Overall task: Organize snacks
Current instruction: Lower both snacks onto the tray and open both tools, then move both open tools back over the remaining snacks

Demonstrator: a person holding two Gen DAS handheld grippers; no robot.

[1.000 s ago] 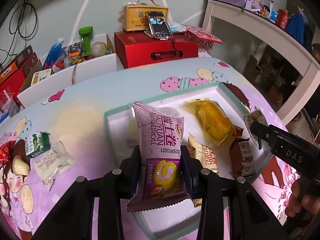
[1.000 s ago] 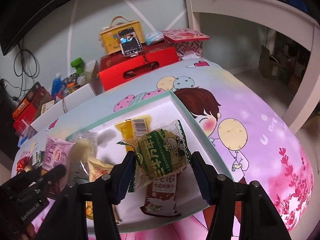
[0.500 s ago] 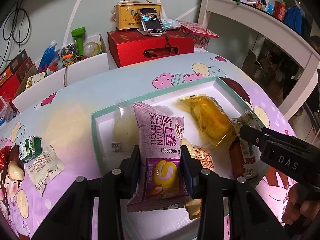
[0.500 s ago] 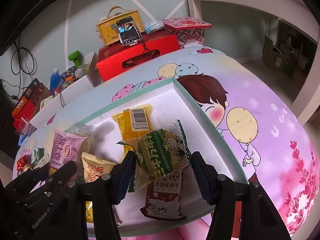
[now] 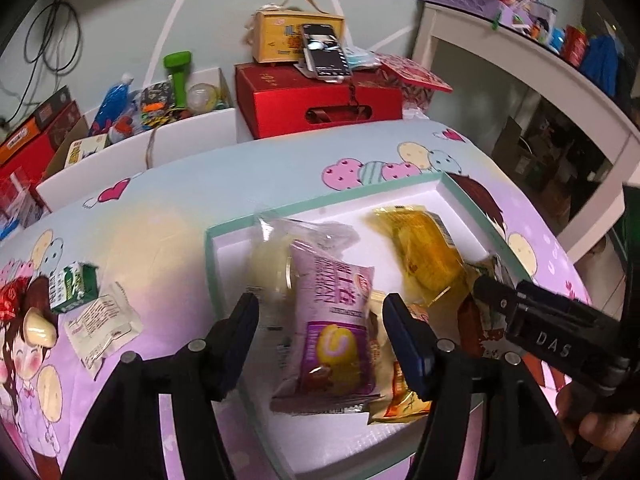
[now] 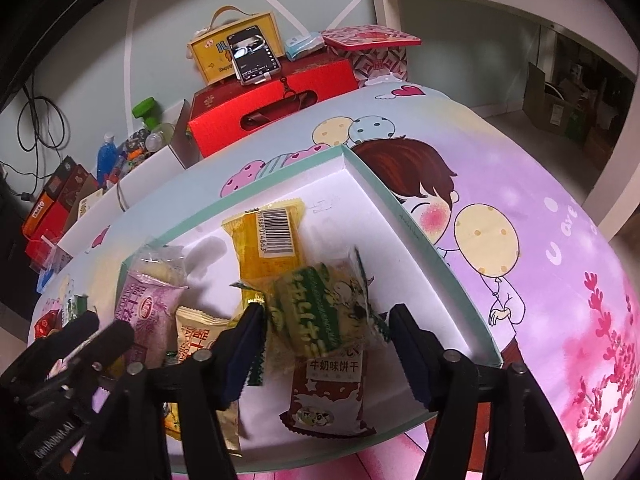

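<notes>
Left wrist view is showing the left gripper [image 5: 318,312] with its jaws just having been opening; a purple plastic Swiss-roll packet [image 5: 332,328] is lying between them with clear gaps on both sides, released and blurred, resting over a beige snack packet [image 5: 394,384] inside the shallow white tray with a mint-green rim [image 5: 210,264]. Behind it, toward the tray's far left corner, a clear wrapper holding a pale round bun [image 5: 272,268] is lying, and a translucent yellow cake packet [image 5: 424,256] is sitting near the far right corner. Right wrist view is showing the right gripper [image 6: 326,330], its jaws also just having been opening; a green-and-yellow crinkled biscuit packet [image 6: 324,312], blurred, is sitting between the pads, and whether the left pad is touching its frilled edge cannot be told. Under it a red-and-white milk biscuit packet [image 6: 328,392] is lying near the tray's near right corner. Outside the tray's left edge, on the cartoon-printed tablecloth [image 5: 160,208], a small green-and-white carton [image 5: 74,286] and a white sachet [image 5: 102,324] are lying. Beyond the table's far edge, a red gift box [image 5: 316,104] is carrying a propped phone [image 5: 324,56].
</notes>
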